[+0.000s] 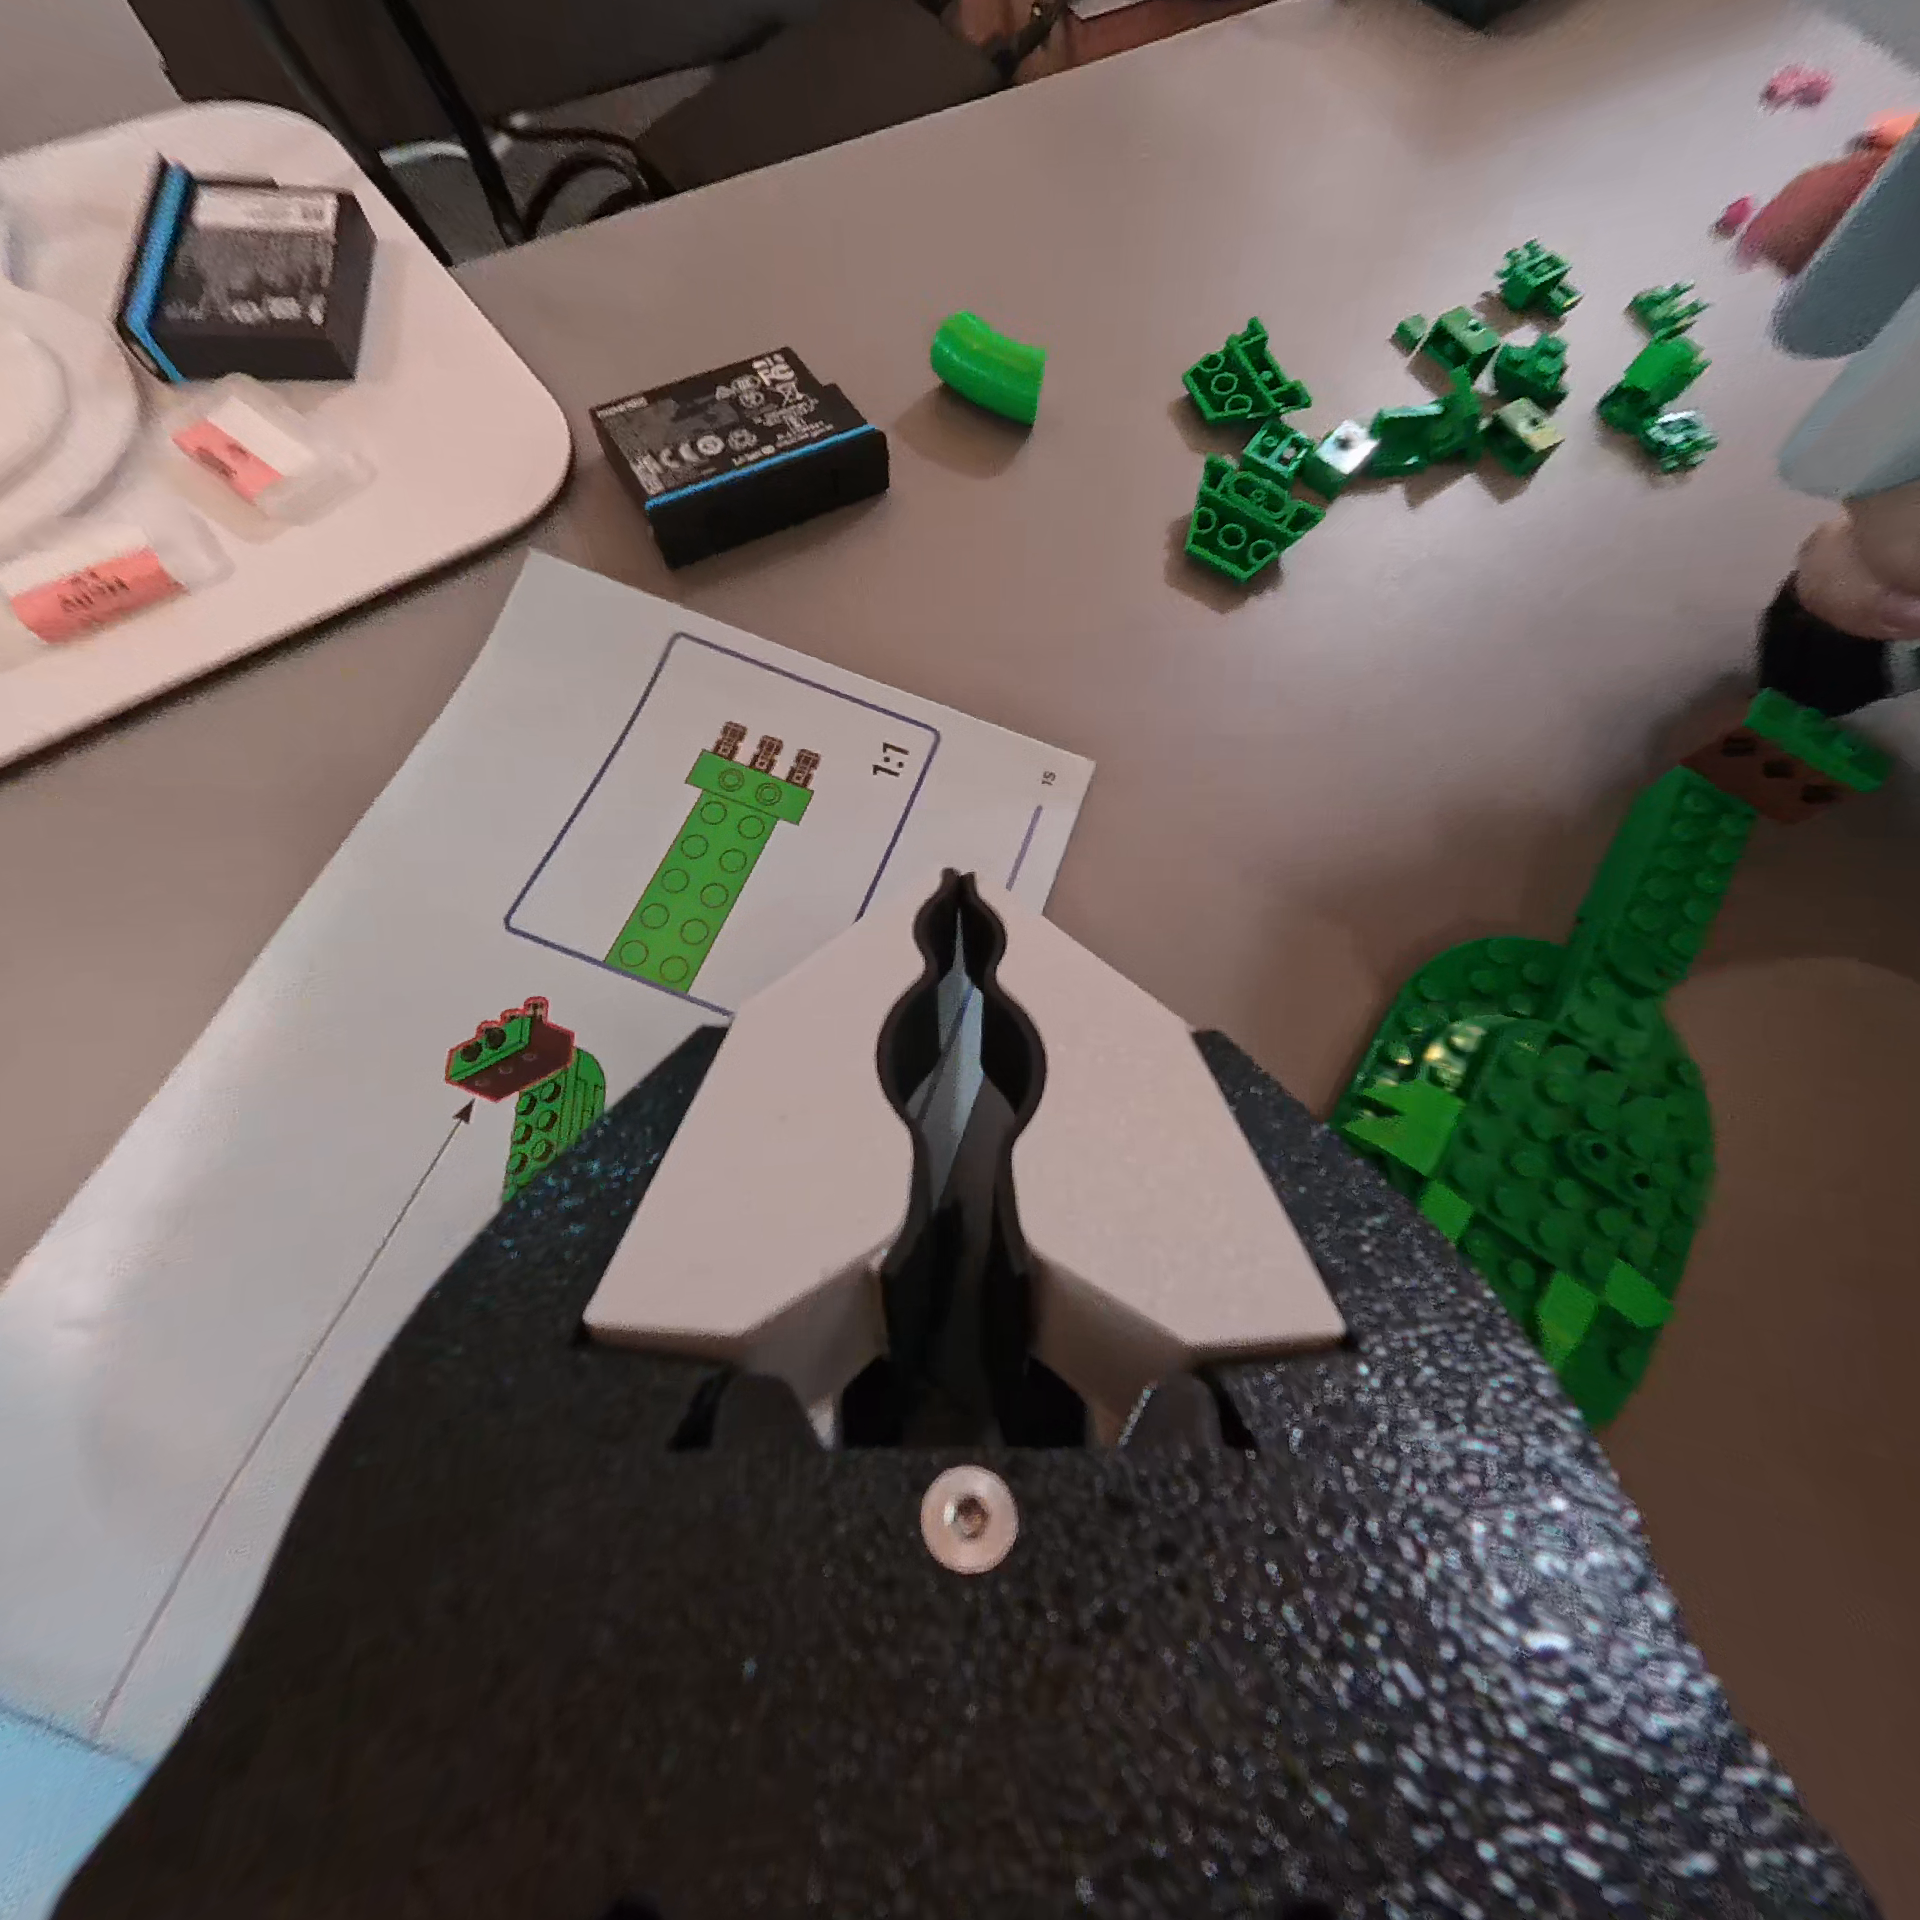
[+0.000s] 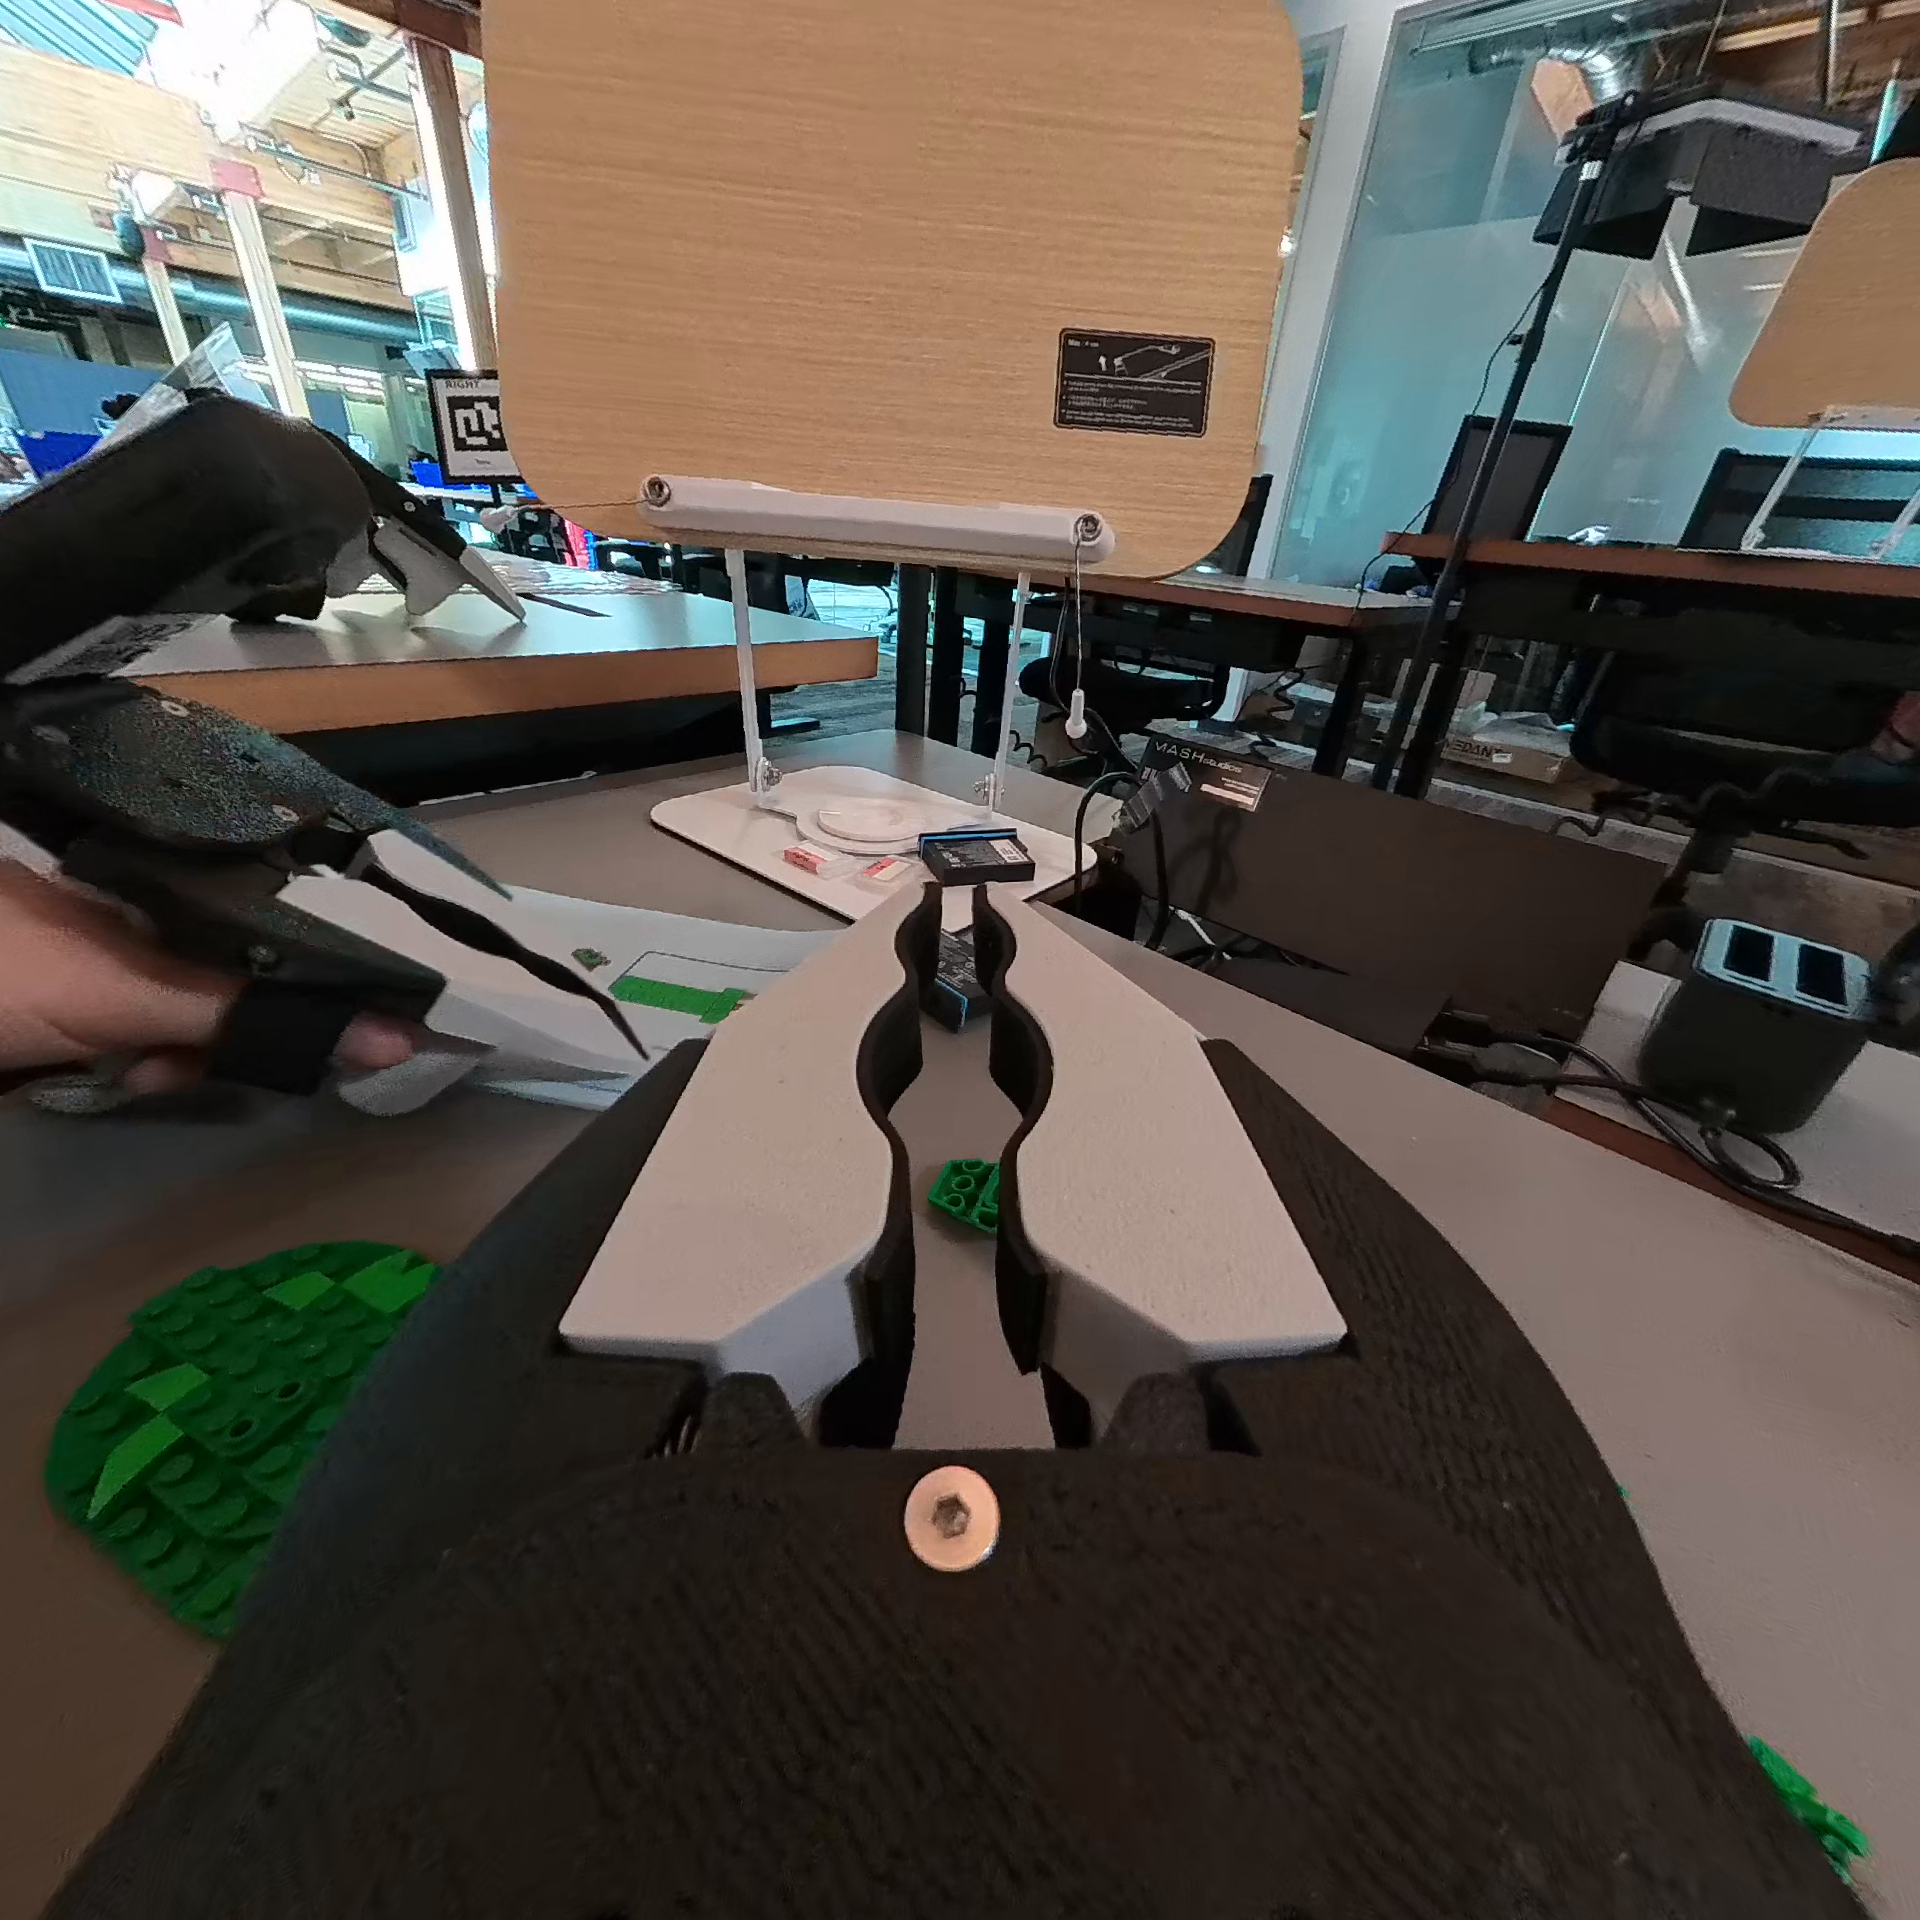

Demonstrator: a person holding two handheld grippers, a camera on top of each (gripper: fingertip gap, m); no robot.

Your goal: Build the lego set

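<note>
A: While the left gripper [image 1: 961, 894] hung over the manual [image 1: 436, 1039], its fingers were pressed together with nothing between them. What step was that, do you think?

B: Reading, I'd judge. The page showed a green strip with a brown-and-green cap going on its end, and the build [image 1: 1558, 1101] already lay on the table [image 1: 1195, 208] just right of the manual, a wide green base narrowing to a neck with a brown block [image 1: 1766, 774] at the tip.

A: And the right gripper [image 2: 958, 904]?

B: Narrowly parted, holding nothing. It sat above the table with the base [image 2: 218, 1413] down at its left; one loose green piece [image 2: 966, 1195] showed through the gap, on the table, not gripped.

A: So the next move?

B: Probably a pick from the loose green bricks [image 1: 1444, 405] beyond the build. They were small and jumbled, some touching, so it would call for opening wider, singling one out and squaring it to the studs. The build might need steadying while a piece was pressed on.

A: Any containers?

B: Only a white tray [image 1: 457, 343] at the far left. It held a black battery [image 1: 249, 281] and two clear cases with pink cards [image 1: 234, 457]. A second battery [image 1: 743, 452] and a curved green piece [image 1: 987, 364] lay off it, on the bare table.
</note>
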